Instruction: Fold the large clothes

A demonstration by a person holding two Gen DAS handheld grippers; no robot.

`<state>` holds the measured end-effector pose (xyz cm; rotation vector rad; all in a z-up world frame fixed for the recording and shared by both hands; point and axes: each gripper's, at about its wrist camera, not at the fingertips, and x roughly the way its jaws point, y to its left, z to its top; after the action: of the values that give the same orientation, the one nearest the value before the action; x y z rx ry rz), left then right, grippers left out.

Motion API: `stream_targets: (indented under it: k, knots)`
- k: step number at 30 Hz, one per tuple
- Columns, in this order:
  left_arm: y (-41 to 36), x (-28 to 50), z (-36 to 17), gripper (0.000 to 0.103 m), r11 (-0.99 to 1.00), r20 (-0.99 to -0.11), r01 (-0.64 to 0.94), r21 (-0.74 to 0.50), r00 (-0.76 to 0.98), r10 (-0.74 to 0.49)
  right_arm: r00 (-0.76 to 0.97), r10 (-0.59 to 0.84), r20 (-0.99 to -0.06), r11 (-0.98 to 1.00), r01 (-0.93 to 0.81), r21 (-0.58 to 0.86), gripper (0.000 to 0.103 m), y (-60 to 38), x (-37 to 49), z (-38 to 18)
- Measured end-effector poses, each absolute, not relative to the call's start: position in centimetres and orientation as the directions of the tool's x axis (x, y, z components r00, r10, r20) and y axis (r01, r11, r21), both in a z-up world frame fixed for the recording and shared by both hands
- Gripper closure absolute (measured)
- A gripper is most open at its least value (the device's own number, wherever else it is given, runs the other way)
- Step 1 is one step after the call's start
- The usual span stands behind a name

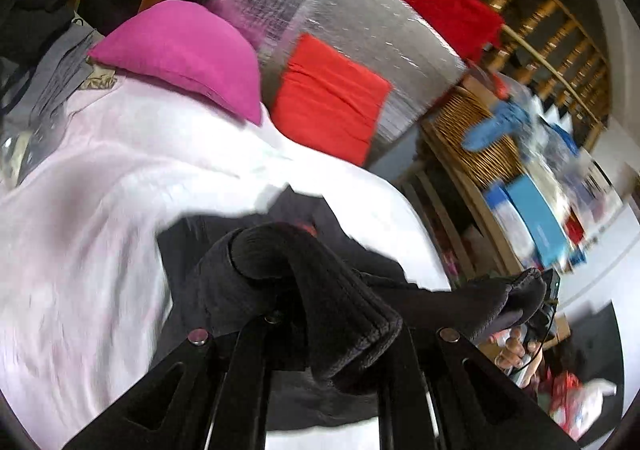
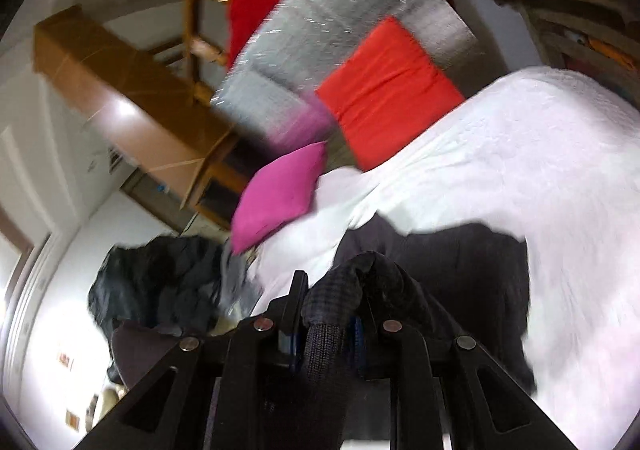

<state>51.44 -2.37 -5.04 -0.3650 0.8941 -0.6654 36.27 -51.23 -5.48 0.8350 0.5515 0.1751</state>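
A dark knitted garment [image 1: 320, 274] lies on a white bed cover [image 1: 100, 210]. My left gripper [image 1: 320, 334] is shut on a ribbed edge of it, which drapes over the fingers and hides their tips. The other end of that edge stretches right to my right gripper [image 1: 532, 290], seen in the left wrist view. In the right wrist view my right gripper [image 2: 328, 314] is shut on a ribbed fold of the same garment [image 2: 460, 270], lifted off the white cover [image 2: 520, 170].
A pink cushion [image 1: 180, 54] and an orange-red cushion [image 1: 328, 98] lean against a silver quilted wall panel [image 1: 352, 10] at the bed's head. A heap of dark clothes [image 2: 160, 274] lies beside the bed. Wooden shelves [image 1: 500, 154] with clutter stand to the right.
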Motion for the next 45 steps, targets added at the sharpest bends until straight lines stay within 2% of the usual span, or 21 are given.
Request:
stream_targets:
  k: [7, 11, 16, 18, 21, 22, 24, 25, 26, 27, 28, 29, 30, 31, 33, 36, 37, 40, 41, 45]
  knots:
    - [-6.0, 64.6, -9.8, 0.093, 0.788, -0.659, 0.283, -0.548, 0.434, -0.614, 0.837, 0.284, -0.468, 0.613, 0.217, 0.76, 0.082, -56.0, 50.4, -11.7]
    - [-7.6, 70.0, -13.8, 0.093, 0.804, -0.685, 0.226, -0.55, 0.429, -0.589, 0.834, 0.27, -0.482, 0.568, 0.266, 0.779, 0.082, -57.8, 55.5, -15.3]
    - [-7.6, 72.7, -18.2, 0.092, 0.821, -0.708, 0.188, -0.539, 0.427, -0.563, 0.805, 0.268, -0.529, 0.553, 0.321, 0.769, 0.082, -58.5, 59.4, -18.7]
    - [-7.3, 72.9, -20.3, 0.089, 0.827, -0.724, 0.156, -0.54, 0.415, -0.551, 0.766, 0.31, -0.563, 0.524, 0.356, 0.774, 0.078, -58.6, 59.9, -20.7]
    - [-6.3, 72.5, -22.2, 0.089, 0.795, -0.701, 0.111, -0.596, 0.41, -0.583, 0.776, 0.372, -0.509, 0.437, 0.337, 0.834, 0.075, -59.4, 58.9, -22.3]
    - [-6.0, 72.1, -22.1, 0.087, 0.783, -0.684, 0.106, -0.613, 0.424, -0.594, 0.8, 0.383, -0.463, 0.396, 0.31, 0.864, 0.073, -59.8, 58.2, -22.3]
    - [-5.4, 70.9, -21.0, 0.077, 0.779, -0.657, 0.116, -0.617, 0.47, -0.59, 0.838, 0.389, -0.382, 0.341, 0.254, 0.905, 0.071, -60.5, 56.5, -21.6]
    - [-5.1, 70.3, -20.0, 0.059, 0.788, -0.642, 0.125, -0.602, 0.51, -0.572, 0.846, 0.389, -0.364, 0.344, 0.233, 0.909, 0.071, -60.7, 55.6, -20.9]
    - [-4.4, 69.4, -18.5, 0.031, 0.803, -0.613, 0.125, -0.582, 0.581, -0.535, 0.853, 0.374, -0.363, 0.365, 0.224, 0.904, 0.069, -60.8, 54.7, -20.0]
    - [-3.8, 69.1, -17.5, 0.019, 0.807, -0.587, 0.114, -0.579, 0.628, -0.51, 0.859, 0.35, -0.373, 0.389, 0.229, 0.892, 0.068, -60.8, 53.8, -19.1]
    - [-3.1, 68.6, -16.5, 0.012, 0.801, -0.547, 0.102, -0.59, 0.679, -0.49, 0.871, 0.316, -0.376, 0.409, 0.233, 0.882, 0.06, -60.9, 52.9, -18.2]
    - [-2.4, 68.0, -15.5, 0.012, 0.784, -0.503, 0.104, -0.612, 0.714, -0.487, 0.894, 0.275, -0.354, 0.419, 0.22, 0.881, 0.033, -61.3, 51.6, -17.1]
    - [-2.1, 67.7, -14.7, 0.012, 0.778, -0.497, 0.108, -0.619, 0.713, -0.494, 0.911, 0.247, -0.33, 0.411, 0.21, 0.887, 0.022, -61.7, 50.8, -16.5]
    - [-2.2, 67.4, -14.1, 0.012, 0.786, -0.517, 0.106, -0.61, 0.698, -0.496, 0.939, 0.18, -0.292, 0.395, 0.203, 0.896, 0.015, -62.4, 49.0, -15.7]
    - [-2.8, 65.5, -13.0, 0.012, 0.805, -0.542, 0.136, -0.578, 0.673, -0.503, 0.952, 0.108, -0.287, 0.422, 0.218, 0.88, 0.015, -62.6, 46.8, -14.0]
    - [-4.7, 60.4, -11.6, 0.012, 0.876, -0.587, 0.199, -0.439, 0.676, -0.447, 0.913, 0.15, -0.379, 0.573, 0.232, 0.786, 0.017, -59.4, 45.5, -11.8]
    - [-5.5, 58.4, -11.6, 0.012, 0.887, -0.584, 0.223, -0.405, 0.682, -0.439, 0.9, 0.16, -0.405, 0.618, 0.228, 0.752, 0.02, -58.1, 45.3, -11.5]
    - [-7.3, 52.4, -12.5, 0.012, 0.904, -0.582, 0.252, -0.345, 0.699, -0.416, 0.852, 0.18, -0.491, 0.742, 0.211, 0.637, 0.047, -53.1, 44.3, -11.4]
    - [-7.9, 50.9, -13.1, 0.012, 0.908, -0.58, 0.254, -0.332, 0.705, -0.409, 0.838, 0.191, -0.51, 0.763, 0.2, 0.615, 0.051, -51.5, 44.2, -11.6]
    - [-9.3, 48.5, -16.0, 0.012, 0.969, -0.62, 0.148, -0.196, 0.748, -0.24, 0.771, 0.204, -0.604, 0.84, 0.179, 0.512, 0.051, -46.1, 44.2, -13.6]
